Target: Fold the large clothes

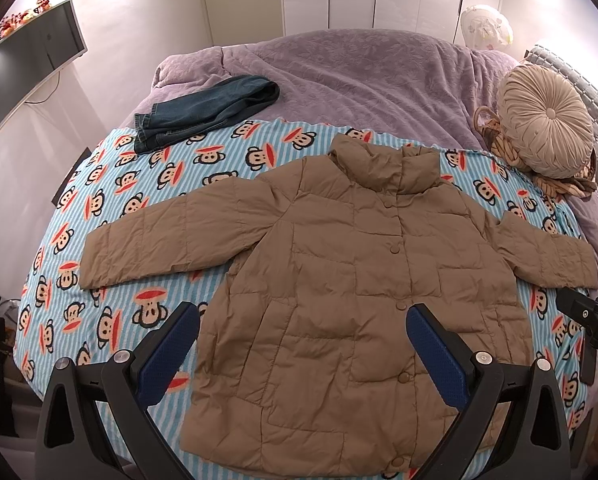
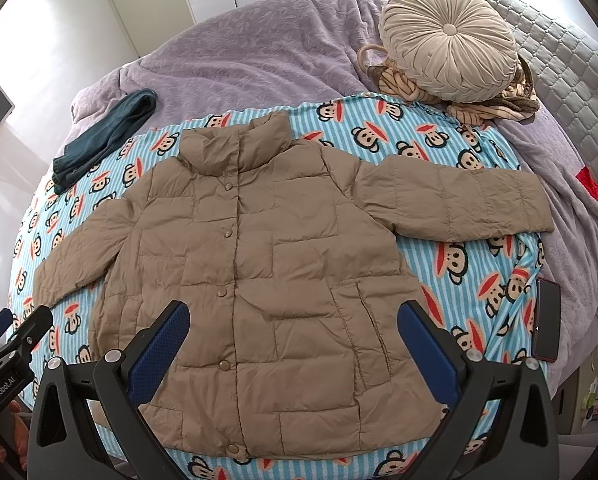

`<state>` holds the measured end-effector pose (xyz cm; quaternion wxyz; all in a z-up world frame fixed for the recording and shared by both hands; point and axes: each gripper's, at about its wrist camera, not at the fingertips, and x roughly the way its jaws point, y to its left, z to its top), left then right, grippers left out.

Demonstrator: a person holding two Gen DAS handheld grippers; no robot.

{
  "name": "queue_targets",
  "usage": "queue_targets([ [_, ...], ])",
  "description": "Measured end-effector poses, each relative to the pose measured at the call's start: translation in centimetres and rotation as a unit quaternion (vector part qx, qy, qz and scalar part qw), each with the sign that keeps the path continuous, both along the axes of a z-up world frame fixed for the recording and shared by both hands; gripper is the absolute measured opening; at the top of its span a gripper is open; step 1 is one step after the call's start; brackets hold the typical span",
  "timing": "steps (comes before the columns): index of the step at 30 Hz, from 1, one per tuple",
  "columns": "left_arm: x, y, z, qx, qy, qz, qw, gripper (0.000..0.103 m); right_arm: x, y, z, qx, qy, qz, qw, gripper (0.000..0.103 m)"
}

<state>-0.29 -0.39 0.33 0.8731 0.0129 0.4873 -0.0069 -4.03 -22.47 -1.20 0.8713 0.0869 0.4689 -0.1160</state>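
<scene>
A tan quilted puffer jacket (image 1: 339,280) lies flat, front up and buttoned, on a blue striped monkey-print blanket (image 1: 111,208). Both sleeves are spread out to the sides. It also shows in the right wrist view (image 2: 267,272). My left gripper (image 1: 303,320) is open and empty, hovering above the jacket's lower half. My right gripper (image 2: 293,320) is open and empty, also above the lower half of the jacket. The right gripper's body shows at the right edge of the left wrist view (image 1: 591,320).
Folded dark jeans (image 1: 203,108) lie at the blanket's far left on a purple bedspread (image 1: 359,72). A round beige cushion (image 2: 447,40) sits on a basket at the far right. A phone (image 2: 547,320) lies at the blanket's right edge. A monitor (image 1: 31,60) hangs on the left wall.
</scene>
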Motion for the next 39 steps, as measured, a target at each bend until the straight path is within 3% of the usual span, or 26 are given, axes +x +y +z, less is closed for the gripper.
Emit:
queue_targets([
  [39, -0.1, 0.5, -1.5, -0.006, 0.015, 0.003, 0.9999, 0.103, 0.6, 0.3, -1.0, 0.004, 0.010, 0.001, 1.000, 0.103],
])
